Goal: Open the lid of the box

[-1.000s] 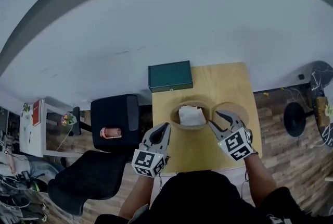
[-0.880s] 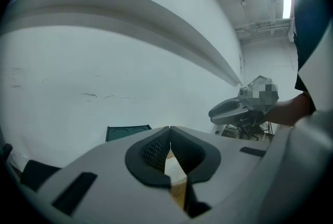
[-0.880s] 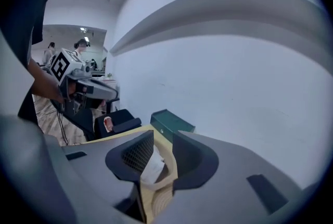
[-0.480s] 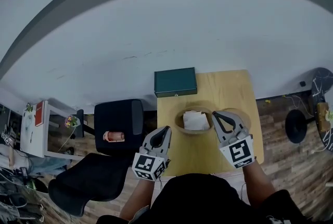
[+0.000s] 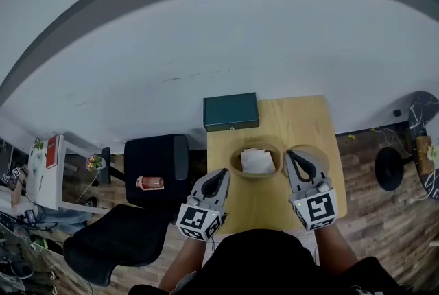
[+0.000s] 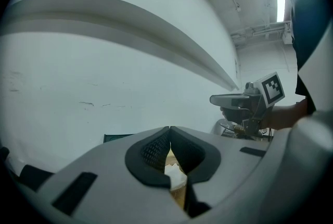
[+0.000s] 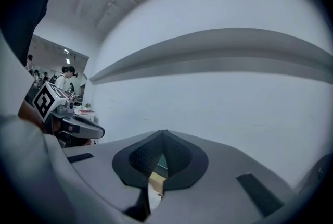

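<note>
A small light-wood table (image 5: 296,121) stands against the white wall. Near its middle sits a round, shallow wooden box (image 5: 236,160) with something white and crumpled, perhaps paper (image 5: 258,161), lying inside. Just to its right a second round wooden piece lies flat: this looks like the loose lid (image 5: 323,158), so the round box reads as already uncovered. At the far left corner lies a dark green rectangular case (image 5: 231,111), shut (whether it is the box meant cannot be told).

The left gripper (image 5: 221,174) hovers at the near left of the round box, its jaws pressed tip to tip with nothing between them. The right gripper (image 5: 294,155) hangs above the near part of the lid, its jaws likewise together and empty.

The lid is probably thin bent wood: light, stiff, rather smooth, and liable to skate on the tabletop. Its upright rim is the likeliest place to pinch. The green case would likely be heavier, best lifted at the middle of its near edge while the other gripper steadies the base.
</note>
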